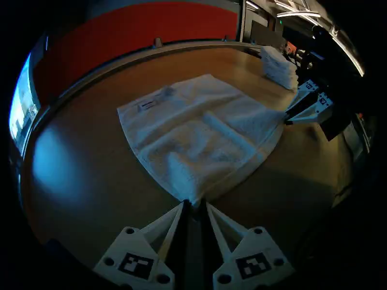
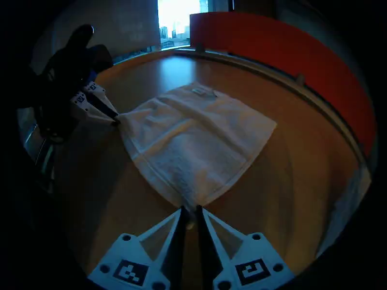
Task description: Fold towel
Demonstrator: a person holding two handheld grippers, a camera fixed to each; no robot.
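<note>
While the white towel (image 1: 193, 140) lies spread on the wooden table (image 1: 87, 164), the left gripper (image 1: 194, 204) pinches one near corner, fingers almost together, and the right gripper (image 2: 191, 211) clamps the neighbouring corner likewise.

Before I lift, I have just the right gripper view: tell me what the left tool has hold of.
Observer: Close up, the left tool has a corner of the towel pinched between both fingers.
Operator: Check the cloth for bumps.
Observer: A raised ridge runs across its middle.
Operator: Report anything behind my tool.
Observer: Beyond your right tool, a stack of folded towels sits on the table, apart from the towel.
</note>
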